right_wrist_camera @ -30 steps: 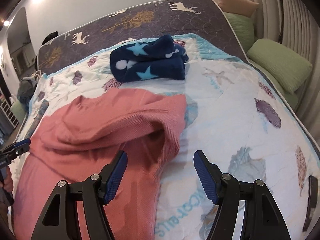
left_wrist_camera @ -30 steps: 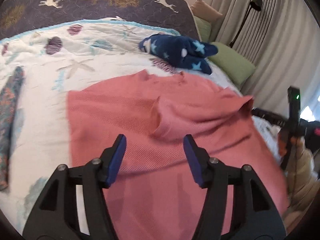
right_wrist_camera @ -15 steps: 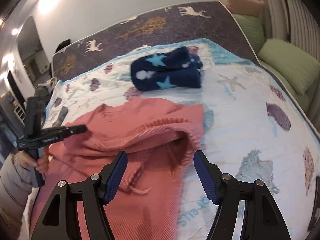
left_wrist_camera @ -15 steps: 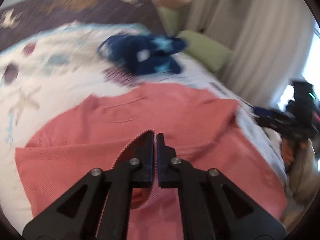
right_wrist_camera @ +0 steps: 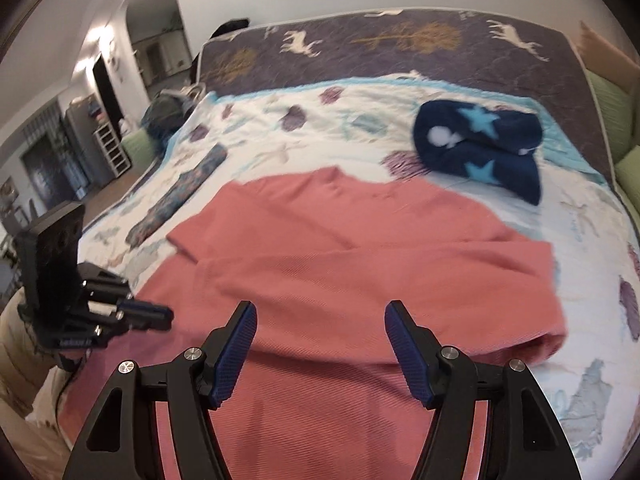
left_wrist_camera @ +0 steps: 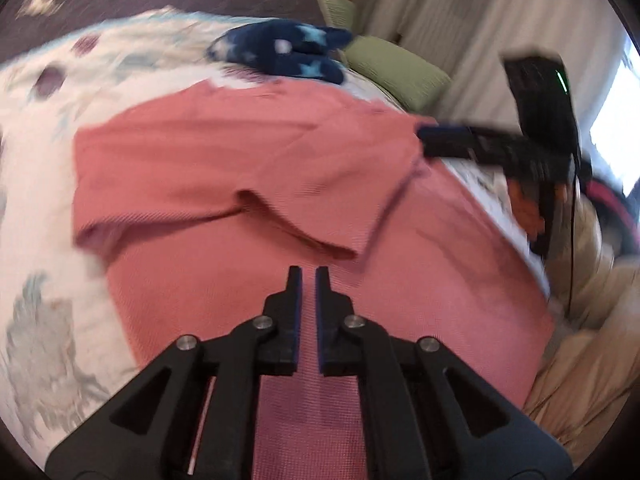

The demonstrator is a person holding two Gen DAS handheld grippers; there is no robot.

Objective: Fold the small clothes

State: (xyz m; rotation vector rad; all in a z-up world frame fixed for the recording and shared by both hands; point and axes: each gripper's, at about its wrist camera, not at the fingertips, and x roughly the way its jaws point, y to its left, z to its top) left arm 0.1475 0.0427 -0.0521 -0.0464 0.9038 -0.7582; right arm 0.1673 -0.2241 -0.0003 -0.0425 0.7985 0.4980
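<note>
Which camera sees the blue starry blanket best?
The right wrist view. There the blue starry blanket lies sharp and large on the bed beyond the pink garment, with its stars and white dots plain. The left wrist view shows the blanket only as a small, blurred bundle at the far edge.

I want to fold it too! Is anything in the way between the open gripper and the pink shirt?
Nothing visible. The right gripper, jaws closing slightly, hangs right over the salmon-pink knit shirt; the navy star-patterned fleece bundle lies beyond it.

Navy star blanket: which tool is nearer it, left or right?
Right. The right tool hovers over the pink shirt, facing the blanket; the left tool, jaws opening on nothing, sits at the shirt's near left edge.
</note>
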